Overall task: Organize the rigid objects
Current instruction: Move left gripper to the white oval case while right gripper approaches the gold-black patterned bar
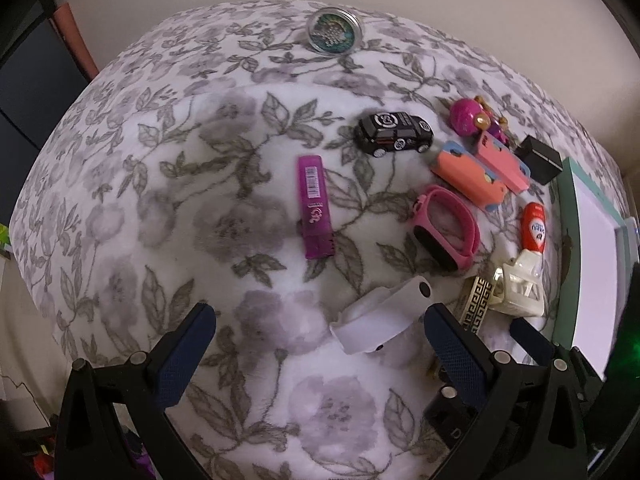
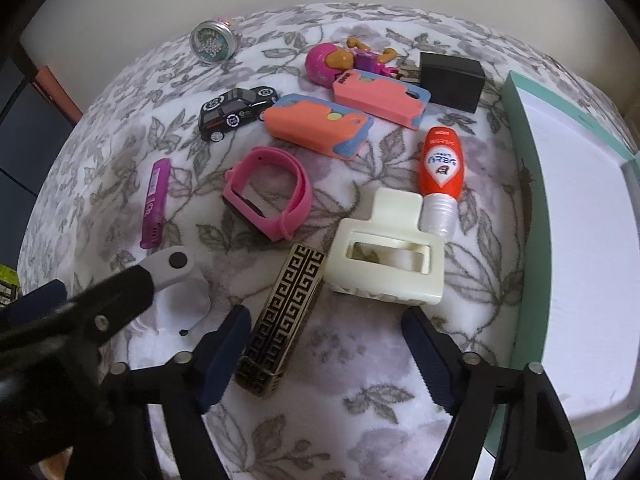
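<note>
Small objects lie on a floral blanket [image 1: 240, 208]. My left gripper [image 1: 320, 332] is open and empty just above a white plastic piece [image 1: 380, 320], which lies between its fingertips. My right gripper [image 2: 326, 332] is open and empty, low over the blanket behind a gold and black patterned case [image 2: 280, 320] and a cream hair claw [image 2: 384, 264]. Further off lie a pink watch band [image 2: 272, 196], a purple lighter [image 1: 314, 208], a black toy car [image 1: 394, 134], two orange phone cases [image 2: 320, 128], a red bottle [image 2: 440, 164] and a pink doll [image 2: 340, 60].
A teal-rimmed box [image 2: 524, 184] with a white inside stands at the right edge of the blanket. A black charger block [image 2: 452, 80] sits behind the phone cases. A round glittery tin [image 1: 334, 30] sits at the far edge. The left gripper's arm [image 2: 80, 320] crosses the right wrist view.
</note>
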Demonstrator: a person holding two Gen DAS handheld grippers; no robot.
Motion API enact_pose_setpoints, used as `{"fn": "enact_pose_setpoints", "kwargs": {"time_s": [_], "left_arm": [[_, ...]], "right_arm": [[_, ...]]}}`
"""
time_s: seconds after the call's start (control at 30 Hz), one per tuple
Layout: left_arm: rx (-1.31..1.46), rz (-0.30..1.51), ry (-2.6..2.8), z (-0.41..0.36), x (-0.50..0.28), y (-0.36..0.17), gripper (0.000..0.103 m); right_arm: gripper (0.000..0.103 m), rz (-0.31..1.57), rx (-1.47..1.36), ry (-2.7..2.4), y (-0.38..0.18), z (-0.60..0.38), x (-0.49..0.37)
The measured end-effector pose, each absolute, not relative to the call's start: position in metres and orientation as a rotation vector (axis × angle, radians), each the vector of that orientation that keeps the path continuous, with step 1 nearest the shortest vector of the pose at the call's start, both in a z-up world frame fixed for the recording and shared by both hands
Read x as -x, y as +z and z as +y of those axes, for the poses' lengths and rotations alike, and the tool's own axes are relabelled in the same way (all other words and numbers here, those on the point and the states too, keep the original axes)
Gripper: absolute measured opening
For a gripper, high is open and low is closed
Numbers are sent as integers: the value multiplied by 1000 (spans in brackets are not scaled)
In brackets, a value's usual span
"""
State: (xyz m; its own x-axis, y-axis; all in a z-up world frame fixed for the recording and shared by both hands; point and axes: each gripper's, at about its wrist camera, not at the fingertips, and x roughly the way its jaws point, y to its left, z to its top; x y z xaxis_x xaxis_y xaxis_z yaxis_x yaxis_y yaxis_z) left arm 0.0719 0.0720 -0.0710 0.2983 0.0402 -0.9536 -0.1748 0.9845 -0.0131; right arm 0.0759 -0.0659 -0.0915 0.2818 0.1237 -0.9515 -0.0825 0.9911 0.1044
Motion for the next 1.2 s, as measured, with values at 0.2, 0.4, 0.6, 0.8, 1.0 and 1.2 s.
{"fn": "enact_pose_setpoints", "kwargs": {"time_s": [0.2,0.4,0.6,0.8,1.0,1.2], "left_arm": [[93,1243,123,62,-74,-77,103],[7,1205,128,49,-79,-80,101],[-28,1228,106,40,-84,-95,88],[-7,1251,77,41,-88,-110,78],[-4,1237,46,41,-89,-110,67],[0,1232,22,37,-85,-107,57]], "right_arm": [[62,1274,-29,138,-90,-72,-71],[52,1282,-71,144,-87,-84,-65],[50,1291,-80,154,-86,-89,-63],[50,1290,-25,156,-86,-82,-62],[50,1281,0,165,-88,-78,-64],[42,1271,35,154,-87,-74,-56]]}}
